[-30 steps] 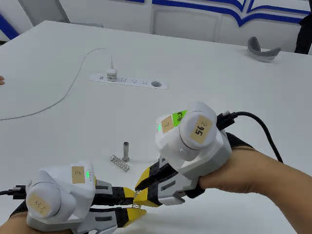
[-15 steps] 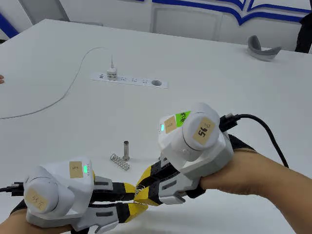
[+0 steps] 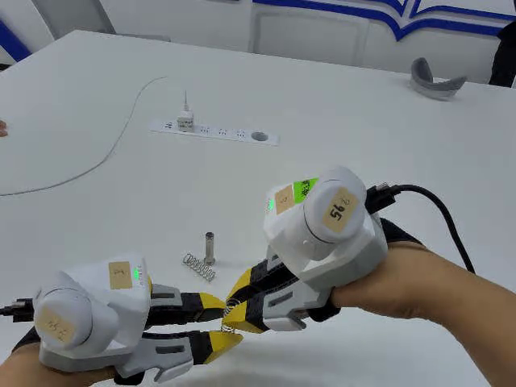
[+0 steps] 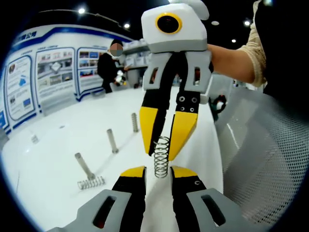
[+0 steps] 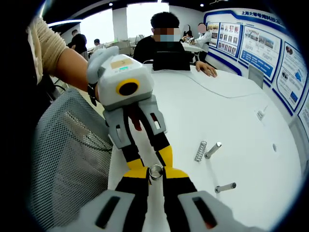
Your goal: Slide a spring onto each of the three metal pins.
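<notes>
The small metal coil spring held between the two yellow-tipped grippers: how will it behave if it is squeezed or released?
The small metal coil spring has thin, open coils, so it will probably compress and bend easily. It looks light; pinched at its ends by the left gripper and the right gripper, it may jump away if one slips.

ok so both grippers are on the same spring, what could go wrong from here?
1. The spring is pinched at both ends, by the left gripper and the right gripper. Pulling apart could stretch it, or it may flick away on release.
2. The three pins stand close together, with a loose spring by the nearest. The approach might knock one over.
</notes>
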Available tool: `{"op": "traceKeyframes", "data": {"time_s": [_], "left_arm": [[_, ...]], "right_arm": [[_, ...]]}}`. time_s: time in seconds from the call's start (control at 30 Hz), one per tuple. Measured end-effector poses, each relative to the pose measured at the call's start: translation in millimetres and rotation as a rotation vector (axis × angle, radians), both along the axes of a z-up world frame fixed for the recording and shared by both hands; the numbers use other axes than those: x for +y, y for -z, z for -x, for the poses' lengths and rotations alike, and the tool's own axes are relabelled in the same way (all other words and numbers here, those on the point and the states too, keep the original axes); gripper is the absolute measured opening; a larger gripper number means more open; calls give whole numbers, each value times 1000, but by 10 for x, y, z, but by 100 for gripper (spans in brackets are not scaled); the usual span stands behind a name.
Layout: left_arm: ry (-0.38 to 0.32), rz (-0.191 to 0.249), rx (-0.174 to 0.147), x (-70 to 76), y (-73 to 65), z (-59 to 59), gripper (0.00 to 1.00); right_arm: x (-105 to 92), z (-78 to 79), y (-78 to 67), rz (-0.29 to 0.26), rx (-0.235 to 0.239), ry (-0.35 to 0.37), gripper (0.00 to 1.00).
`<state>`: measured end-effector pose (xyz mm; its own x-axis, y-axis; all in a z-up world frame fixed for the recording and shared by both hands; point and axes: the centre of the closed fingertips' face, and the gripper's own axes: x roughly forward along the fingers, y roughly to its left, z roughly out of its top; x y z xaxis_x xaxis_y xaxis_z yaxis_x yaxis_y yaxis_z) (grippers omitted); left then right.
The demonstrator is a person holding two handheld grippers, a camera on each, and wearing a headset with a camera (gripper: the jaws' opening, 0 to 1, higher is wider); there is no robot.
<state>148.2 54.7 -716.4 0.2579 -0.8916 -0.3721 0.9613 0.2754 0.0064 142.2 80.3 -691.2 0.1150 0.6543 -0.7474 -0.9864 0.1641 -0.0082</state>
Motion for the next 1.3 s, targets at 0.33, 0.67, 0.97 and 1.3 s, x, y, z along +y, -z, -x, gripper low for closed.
{"op": "traceKeyframes", "data": {"time_s": [0.33,0.67,0.97,1.3], "left_arm": [[-61,15,28,126,-2,-77,35],[-132,13,43,267,15,-178,47],[-182,17,64,344,35,-237,56],[-204,16,77,382,55,-265,61]], "right_arm": [[-68,-54,-20,5,-4,23,12],[-179,-153,-68,2,-15,63,12],[-313,-287,-128,5,-33,110,12],[-519,-550,-234,5,-72,180,12]]}}
